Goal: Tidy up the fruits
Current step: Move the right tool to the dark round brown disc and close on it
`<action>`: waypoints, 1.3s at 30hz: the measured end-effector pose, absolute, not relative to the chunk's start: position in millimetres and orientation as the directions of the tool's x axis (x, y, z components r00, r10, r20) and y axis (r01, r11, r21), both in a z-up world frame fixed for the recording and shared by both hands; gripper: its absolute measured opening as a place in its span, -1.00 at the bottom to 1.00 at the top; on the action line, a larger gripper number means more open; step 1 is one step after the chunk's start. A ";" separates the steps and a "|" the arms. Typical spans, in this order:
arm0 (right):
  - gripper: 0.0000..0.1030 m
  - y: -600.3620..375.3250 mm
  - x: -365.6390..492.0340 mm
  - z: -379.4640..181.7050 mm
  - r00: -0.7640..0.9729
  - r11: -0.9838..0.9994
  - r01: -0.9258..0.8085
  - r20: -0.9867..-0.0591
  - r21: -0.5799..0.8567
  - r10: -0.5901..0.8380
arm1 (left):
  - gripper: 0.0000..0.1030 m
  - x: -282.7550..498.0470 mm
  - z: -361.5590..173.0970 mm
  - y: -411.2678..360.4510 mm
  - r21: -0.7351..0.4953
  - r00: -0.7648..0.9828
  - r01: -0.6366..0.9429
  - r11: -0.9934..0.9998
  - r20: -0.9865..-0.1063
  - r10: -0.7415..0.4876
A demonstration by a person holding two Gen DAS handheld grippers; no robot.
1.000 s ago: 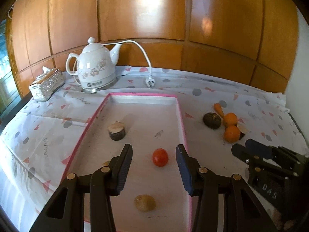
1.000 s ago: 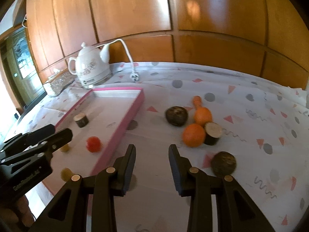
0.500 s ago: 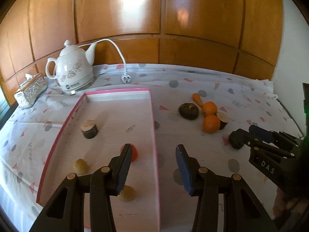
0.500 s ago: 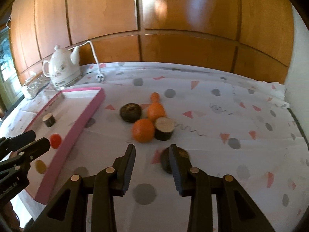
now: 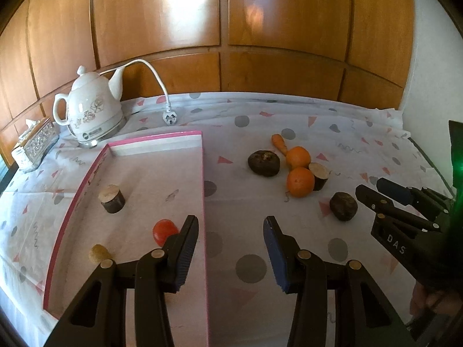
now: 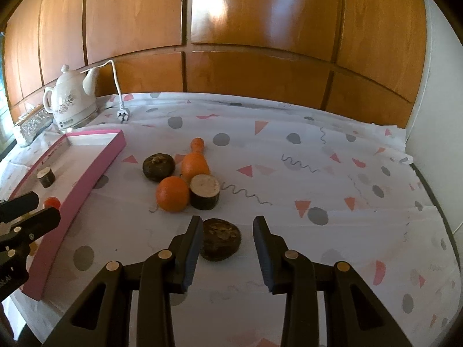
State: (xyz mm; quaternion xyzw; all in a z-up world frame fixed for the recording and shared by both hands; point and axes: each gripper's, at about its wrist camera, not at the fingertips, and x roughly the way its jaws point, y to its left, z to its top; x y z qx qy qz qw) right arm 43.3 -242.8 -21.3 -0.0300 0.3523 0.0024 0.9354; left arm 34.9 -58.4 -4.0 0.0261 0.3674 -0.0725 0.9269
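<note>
Dark round fruit (image 6: 220, 239): on tabletop (image 6: 347, 231), between parted right tongs (image 6: 226, 235), ungripped. Likely firm, light, rough-skinned, prone to rolling; grip across widest middle. Left tongs (image 5: 231, 234): released, empty.

A white tablecloth (image 6: 289, 202) is showing grey dots, pink triangles and squiggles. The tray (image 5: 202, 173) is wearing a pink rim around a pale floor. Two oranges (image 5: 300, 181) are glowing orange beside dark brown fruits (image 6: 158, 167). The white kettle (image 5: 92, 112) is bearing a floral print.
</note>
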 end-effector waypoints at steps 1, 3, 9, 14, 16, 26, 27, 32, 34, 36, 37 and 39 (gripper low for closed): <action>-0.30 -242.8 43.3 -21.2 0.754 0.998 -0.025 -0.656 -0.062 -0.022 | -0.08 35.4 -4.1 -60.2 -0.003 0.719 0.157 0.988 -0.685 -0.116; -0.30 -242.8 42.7 -20.5 0.761 0.997 -0.025 -0.648 -0.079 -0.032 | -0.08 36.3 -4.2 -62.9 -0.002 0.717 0.161 0.987 -0.687 -0.118; -0.29 -243.5 42.0 -20.7 0.768 0.995 -0.026 -0.639 -0.100 -0.044 | -0.08 37.8 -6.5 -69.1 0.004 0.710 0.172 0.985 -0.694 -0.121; -0.17 -246.1 42.9 -23.3 0.763 0.995 -0.029 -0.645 -0.097 -0.041 | -0.08 39.7 -8.8 -73.3 0.006 0.703 0.177 0.984 -0.701 -0.122; -0.17 -246.9 43.5 -24.0 0.762 0.995 -0.027 -0.647 -0.099 -0.044 | -0.08 40.2 -9.5 -75.1 0.008 0.701 0.179 0.984 -0.703 -0.122; -0.17 -247.9 45.6 -30.4 0.754 0.993 -0.037 -0.655 -0.115 -0.048 | -0.08 45.6 -15.5 -82.5 0.014 0.687 0.188 0.982 -0.716 -0.122; -0.16 -248.6 46.8 -31.4 0.752 0.993 -0.038 -0.657 -0.115 -0.047 | -0.08 46.4 -16.5 -83.2 0.013 0.685 0.189 0.982 -0.719 -0.122; -0.16 -253.2 53.4 -39.5 0.732 0.995 -0.047 -0.681 -0.093 -0.029 | -0.08 51.4 -19.8 -86.8 0.012 0.673 0.192 0.981 -0.730 -0.123; -0.15 -255.6 58.7 -44.4 0.717 0.996 -0.062 -0.697 -0.068 -0.003 | -0.08 54.1 -21.6 -87.8 0.010 0.667 0.192 0.981 -0.734 -0.123; 0.01 -259.5 61.6 -46.0 0.721 0.997 -0.069 -0.693 -0.040 0.022 | -0.08 56.7 -23.4 -88.2 0.005 0.663 0.189 0.982 -0.738 -0.124; 0.02 -261.4 63.4 -46.3 0.723 0.997 -0.070 -0.690 -0.033 0.028 | -0.08 58.3 -24.6 -88.7 0.004 0.659 0.189 0.982 -0.742 -0.123; 0.02 -266.9 66.9 -47.3 0.717 0.996 -0.086 -0.694 0.009 0.068 | -0.08 60.8 -26.8 -88.9 -0.004 0.651 0.188 0.982 -0.748 -0.128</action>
